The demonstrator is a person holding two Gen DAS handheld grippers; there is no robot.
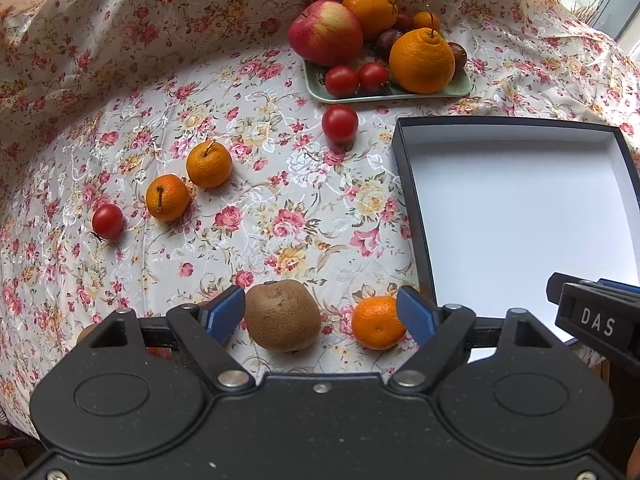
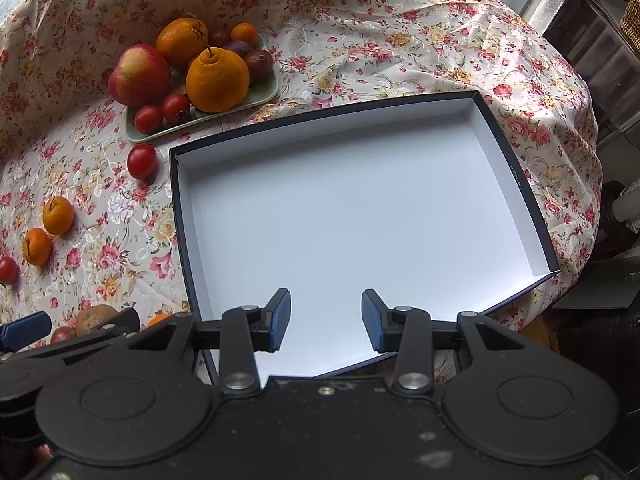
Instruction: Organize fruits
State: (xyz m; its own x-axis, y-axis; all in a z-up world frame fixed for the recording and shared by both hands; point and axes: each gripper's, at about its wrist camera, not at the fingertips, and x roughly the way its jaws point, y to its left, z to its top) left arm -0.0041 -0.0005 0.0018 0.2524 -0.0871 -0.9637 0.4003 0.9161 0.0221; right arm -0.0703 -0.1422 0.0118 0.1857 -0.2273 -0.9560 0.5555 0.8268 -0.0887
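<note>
Lying between the parted left gripper [image 1: 322,314] fingers, untouched: kiwi [image 1: 282,315]; right gripper [image 2: 326,320] likewise apart.

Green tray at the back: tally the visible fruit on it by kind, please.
Apple: 1
Large oranges: 2
Small mandarin: 1
Plums: 3
Tomatoes: 2
Total visible on the green tray: 9
</note>
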